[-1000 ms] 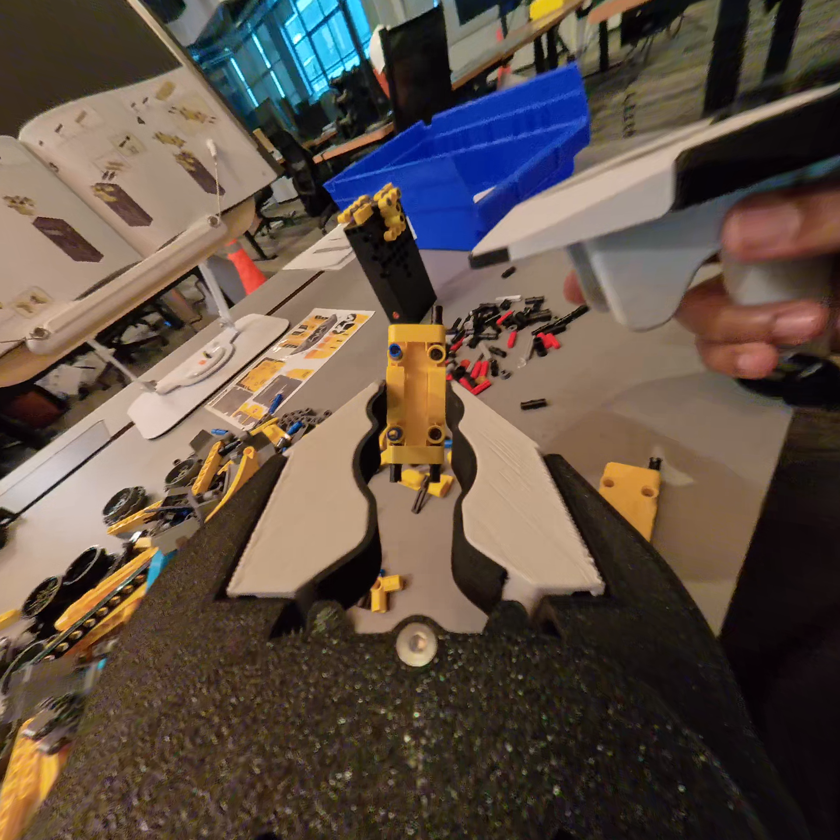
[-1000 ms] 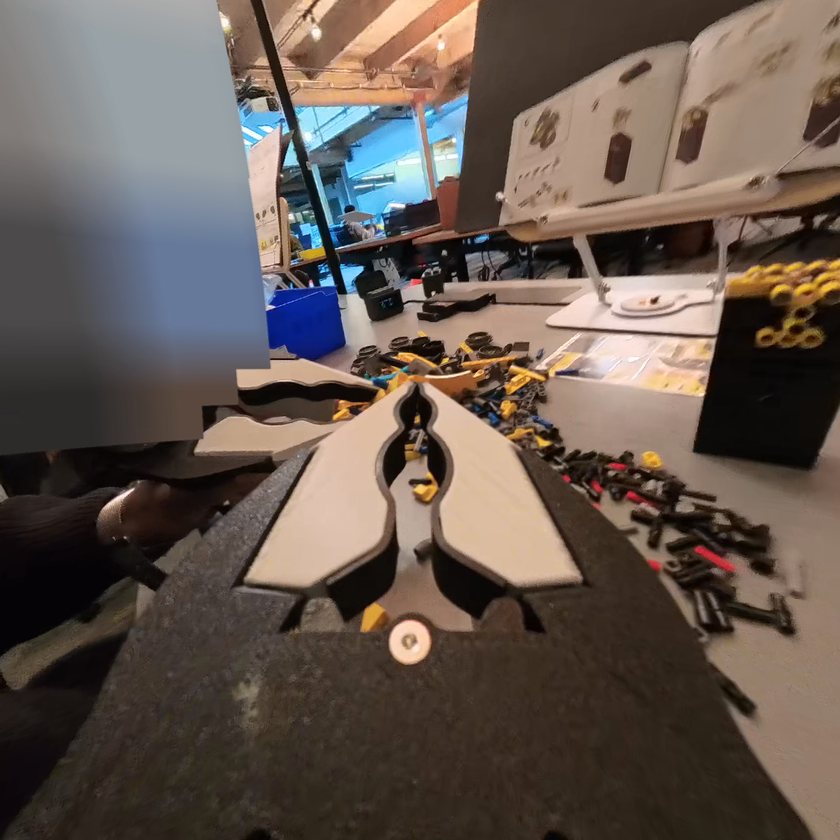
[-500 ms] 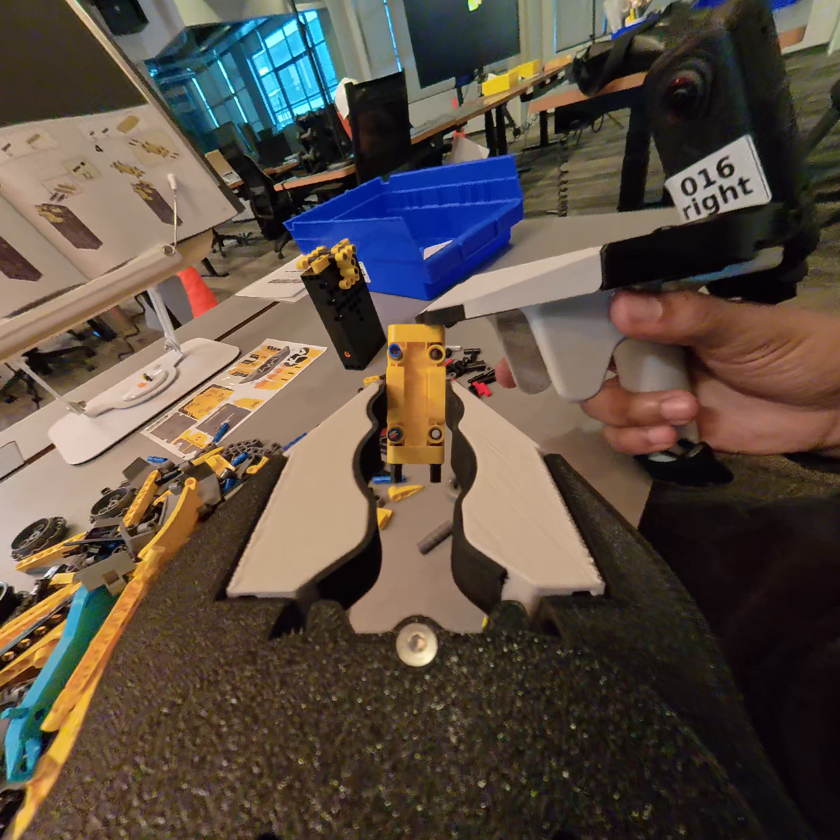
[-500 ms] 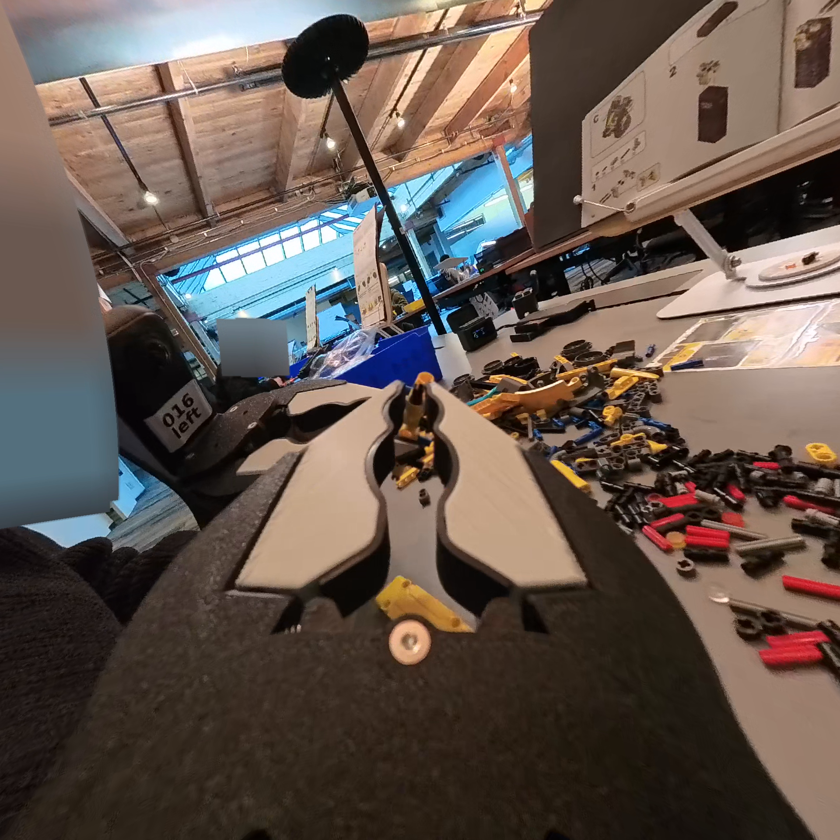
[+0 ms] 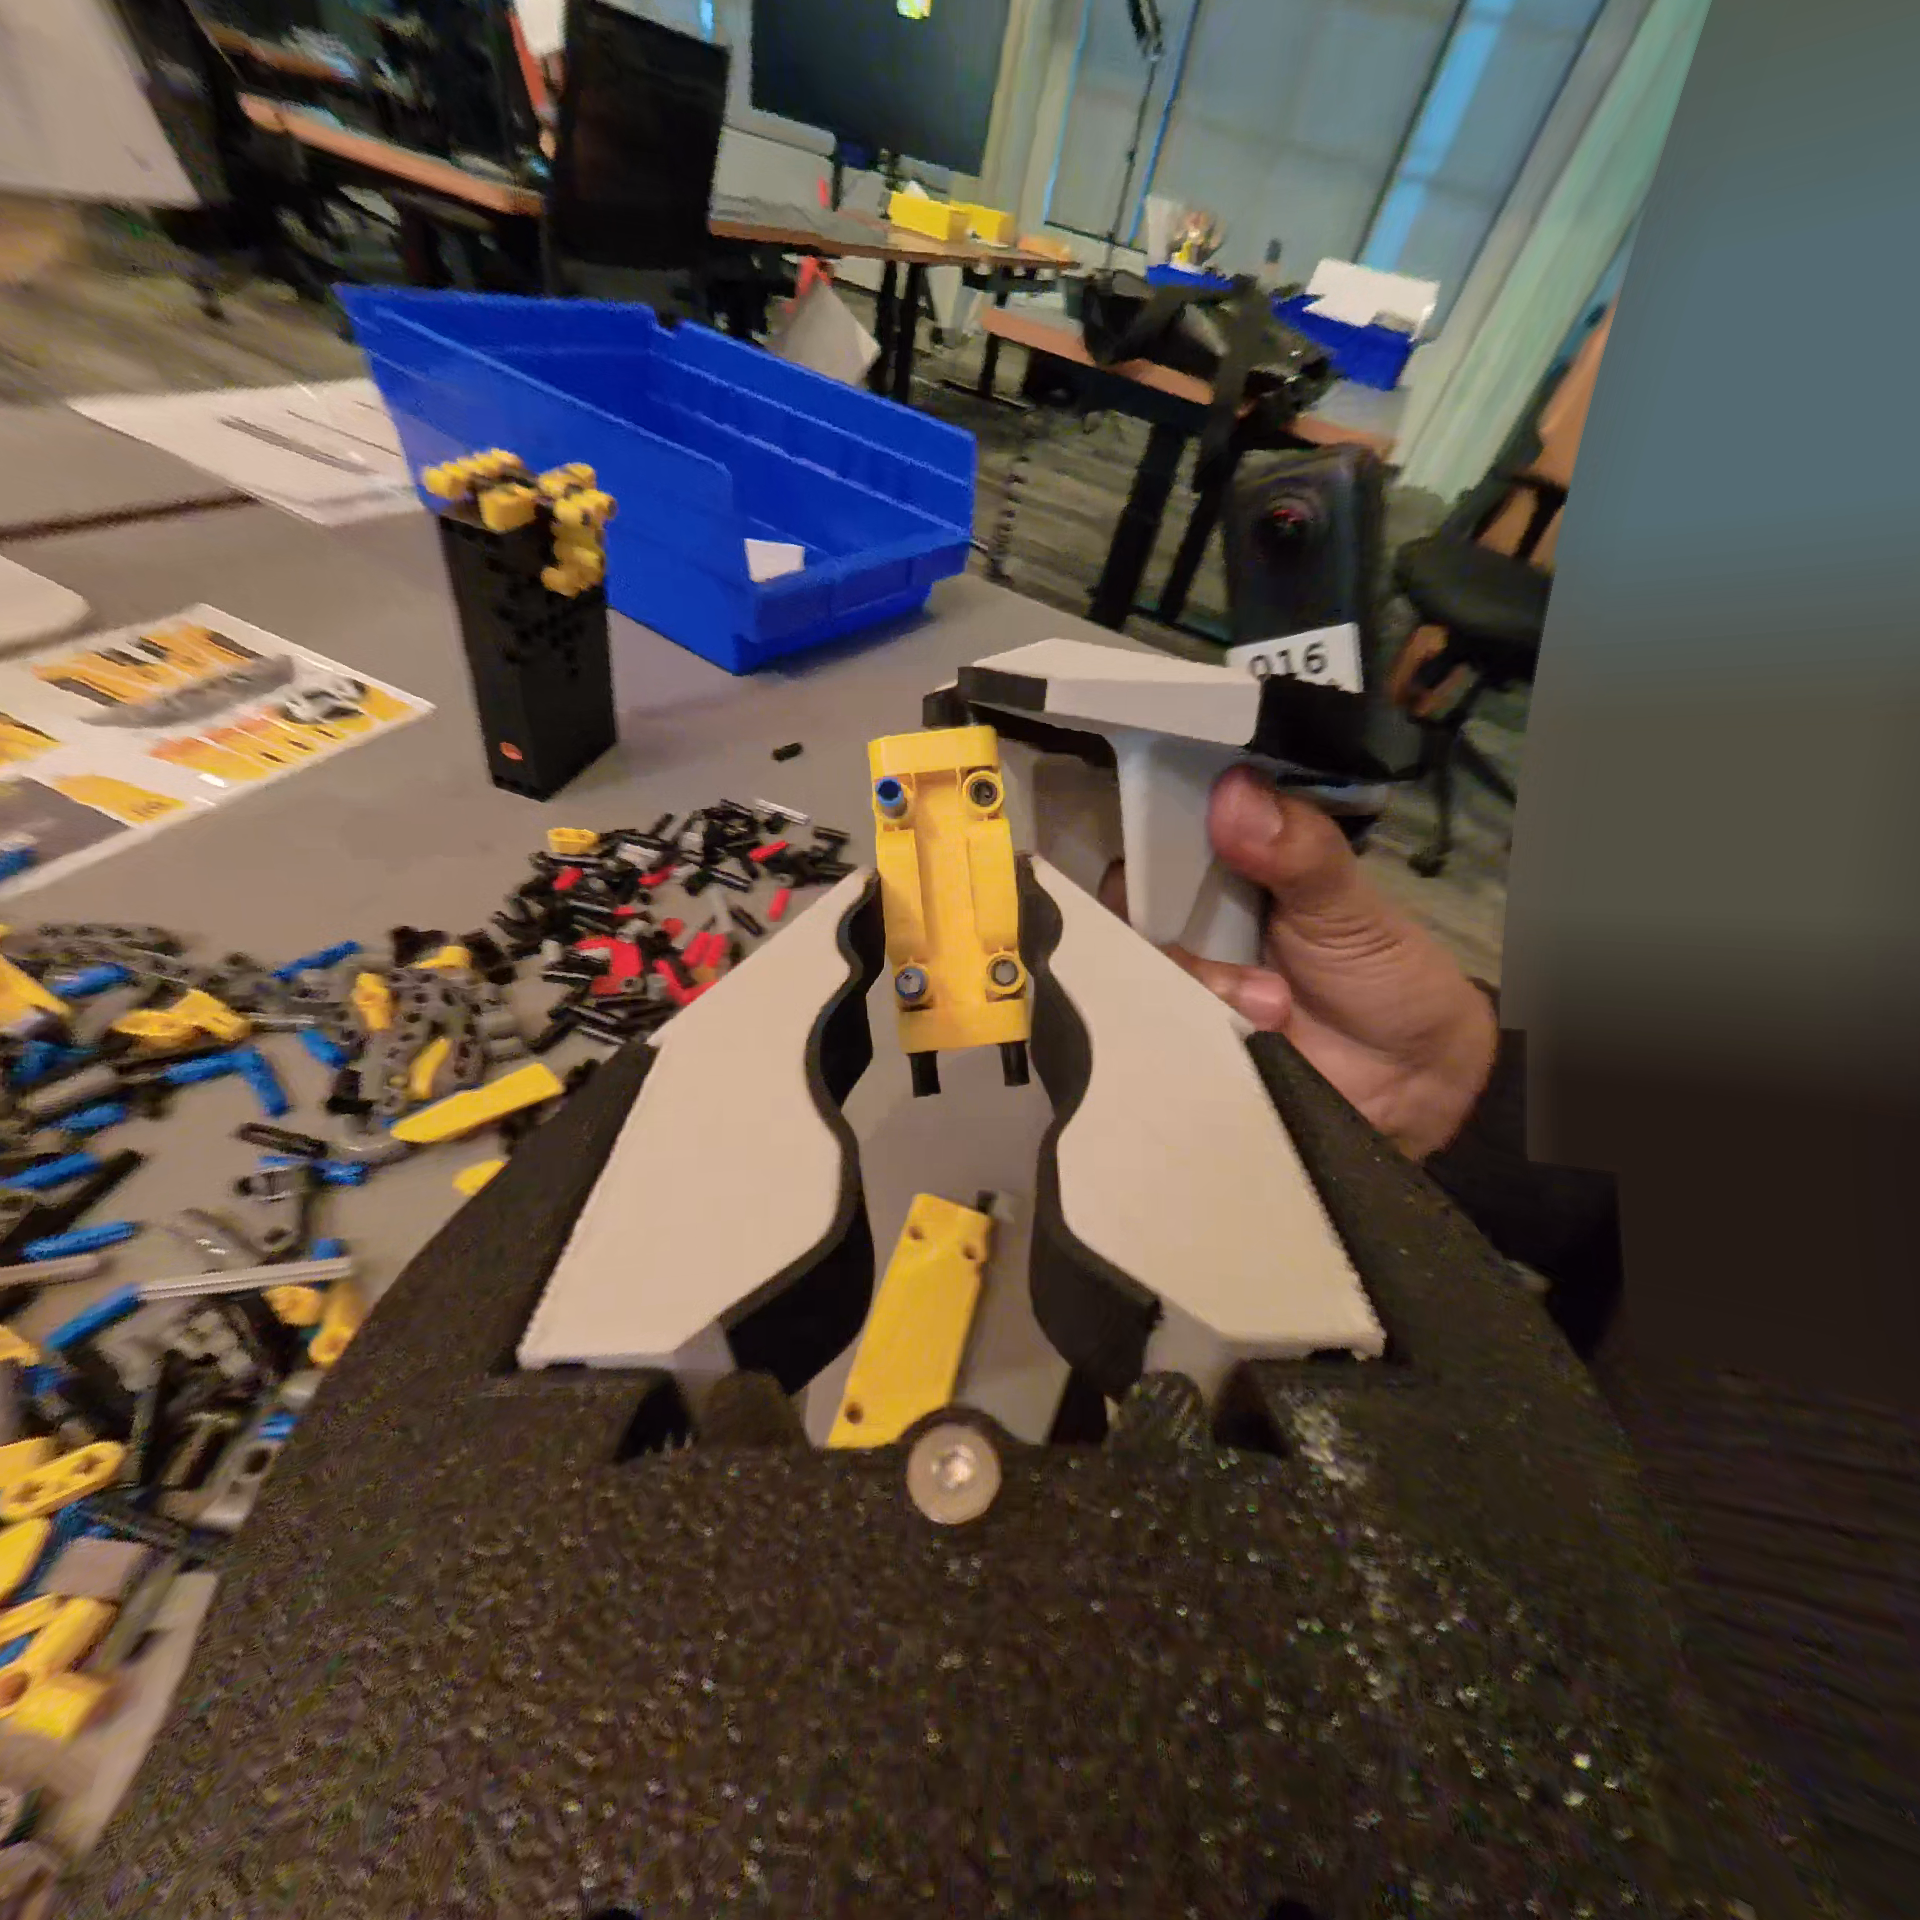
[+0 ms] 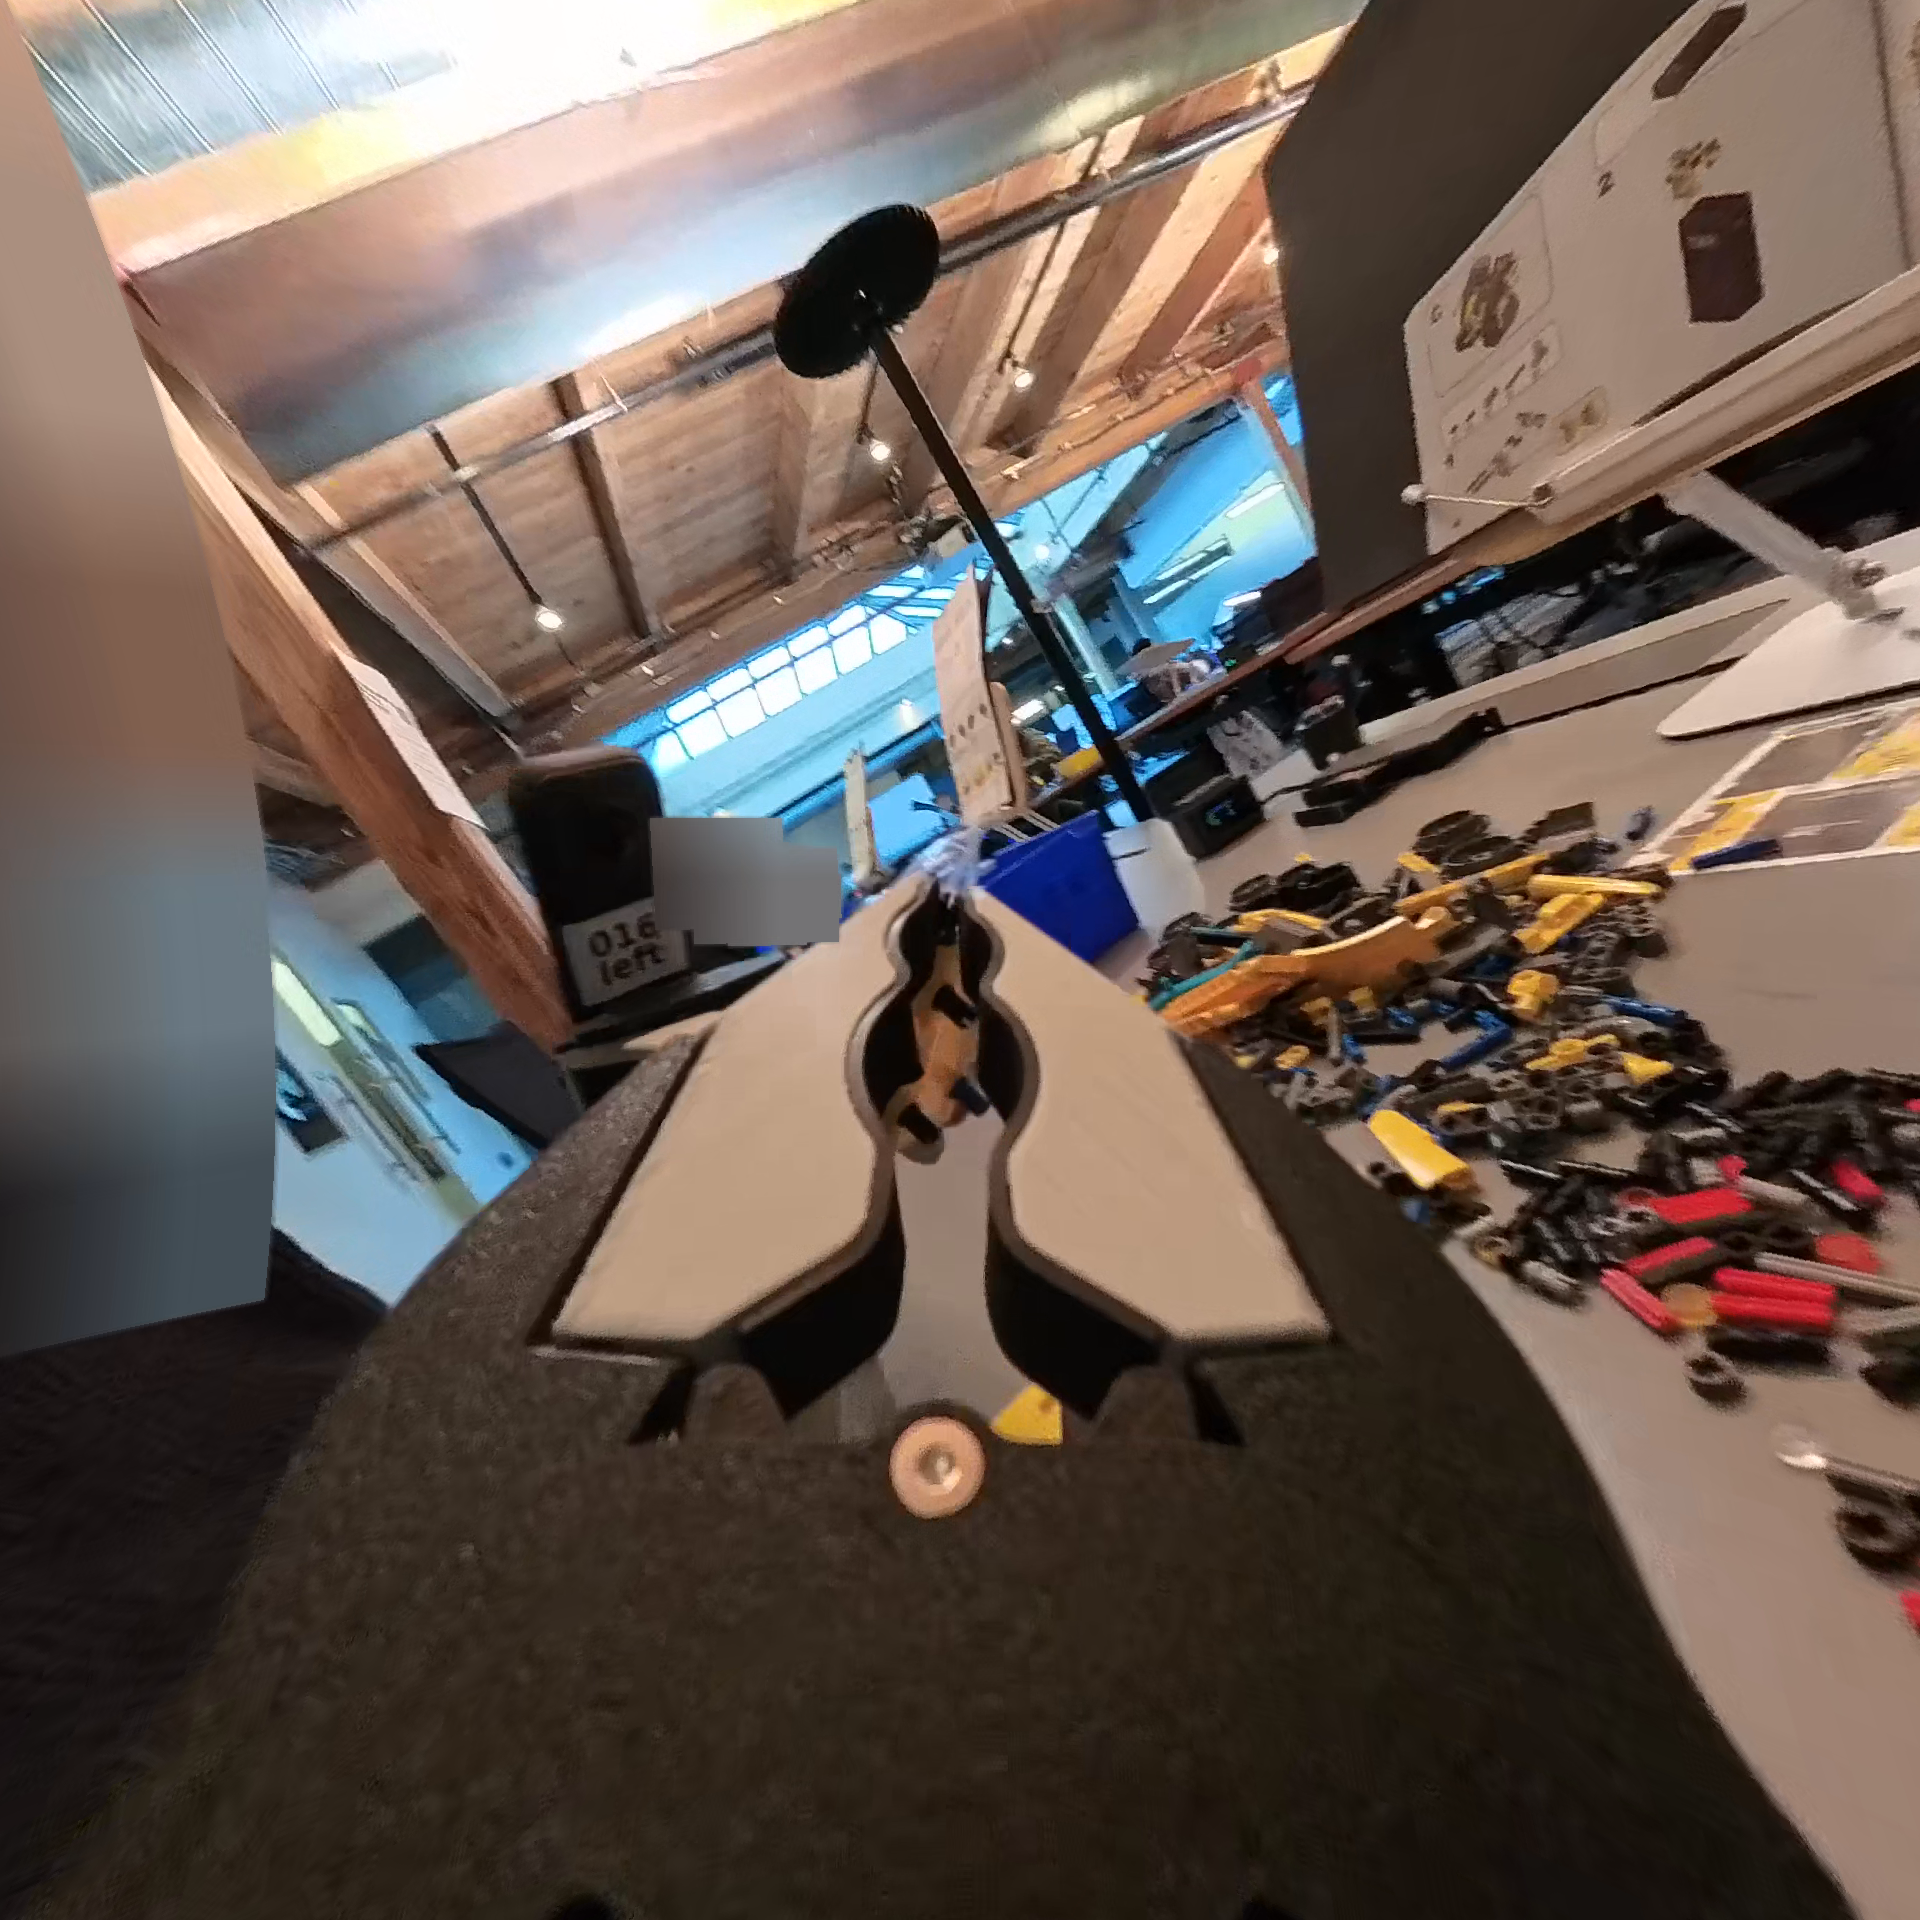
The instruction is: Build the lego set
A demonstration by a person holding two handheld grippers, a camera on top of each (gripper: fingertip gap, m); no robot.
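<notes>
Above the grey table (image 5: 727, 717), the left gripper (image 5: 948, 883) has its fingers closed on a yellow block (image 5: 951, 909) with black pins, held upright at the tips. Just beyond it sits the right gripper (image 6: 945, 914), gripped by a hand (image 5: 1340, 966); its tips are nearly together, and whether they pinch the yellow piece seen between them I cannot tell. A black tower (image 5: 530, 634) stands near a blue bin (image 5: 665, 457), with loose parts (image 5: 623, 914) scattered on the table.
</notes>
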